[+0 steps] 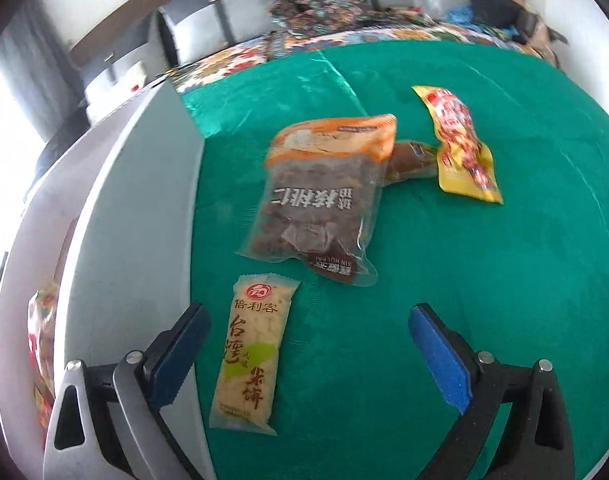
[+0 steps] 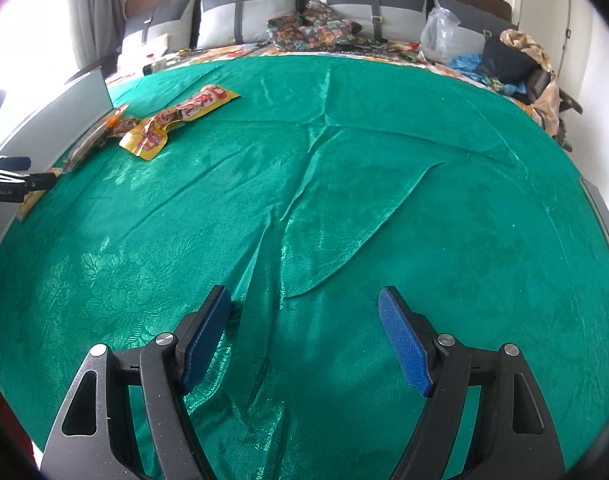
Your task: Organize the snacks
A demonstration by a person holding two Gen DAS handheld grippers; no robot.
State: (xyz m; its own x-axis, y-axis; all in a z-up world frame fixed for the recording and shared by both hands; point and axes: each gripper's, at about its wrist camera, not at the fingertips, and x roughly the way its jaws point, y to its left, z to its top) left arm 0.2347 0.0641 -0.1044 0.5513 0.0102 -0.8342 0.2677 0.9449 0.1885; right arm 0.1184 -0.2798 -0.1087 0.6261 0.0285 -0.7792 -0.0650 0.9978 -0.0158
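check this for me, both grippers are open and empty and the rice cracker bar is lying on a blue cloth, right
Not quite: the cloth is green, not blue; only the gripper pads are blue. The left wrist view shows the rice cracker bar lying on it. The rest holds: the left gripper and the right gripper are both open and empty.

The left wrist camera looked steeply down along its gripper's fingers, close over the green cloth (image 1: 464, 280), with the rice bar (image 1: 250, 356) just ahead and the white box (image 1: 144, 200) at its left edge. The right wrist camera sat further back, tilted down less, facing across the cloth (image 2: 344, 200) toward the pillows (image 2: 244, 12). Both views shared the cloth, the yellow packet (image 1: 462, 146) (image 2: 176, 120) and the box (image 2: 64, 120).
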